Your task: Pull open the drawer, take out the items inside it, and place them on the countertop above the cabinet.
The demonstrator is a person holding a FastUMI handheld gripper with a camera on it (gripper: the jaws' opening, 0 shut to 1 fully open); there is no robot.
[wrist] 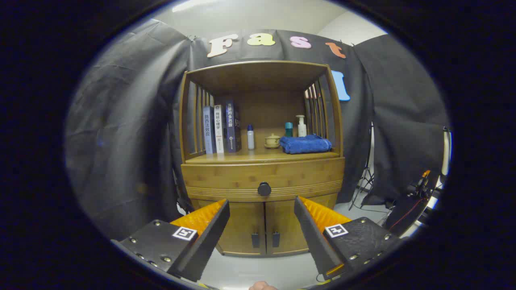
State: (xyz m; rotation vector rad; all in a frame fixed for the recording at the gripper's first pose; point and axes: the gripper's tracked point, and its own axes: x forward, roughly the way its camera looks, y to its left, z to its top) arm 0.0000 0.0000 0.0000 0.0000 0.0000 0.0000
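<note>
Gripper point(262, 209): fingers spread wide apart, gripping nothing, held back from the cabinet and aimed at its front.
Fingers point(213, 225): one on each side of the cabinet's middle seam, tips level with the top of the lower doors, just below the drawer.
Cabinet point(201, 177): wooden, standing on a pale floor against the black cloth wall, with an open shelf bay above, one drawer beneath it and two doors at the bottom.
Drawer point(225, 179): shut, flush with the cabinet front, spanning its full width just under the countertop; contents hidden.
Knob point(264, 189): round and dark, centred on the drawer front, beyond the fingertips and between them, untouched.
Countertop point(258, 156): wooden surface above the drawer, inside the slatted bay, already carrying several things.
Books point(219, 129): upright in a row at the left end of the countertop.
Small bottle point(250, 137): white with a blue cap, just right of the books.
Lidded cup point(272, 141): small, pale, near the middle.
Blue towel point(305, 144): folded, at the right end.
Pump bottle point(301, 126): white, behind the towel, beside a teal container point(288, 129).
Lower doors point(282, 225): closed, two small dark handles at the seam.
Tripod legs point(365, 177): right of the cabinet, on the floor.
</note>
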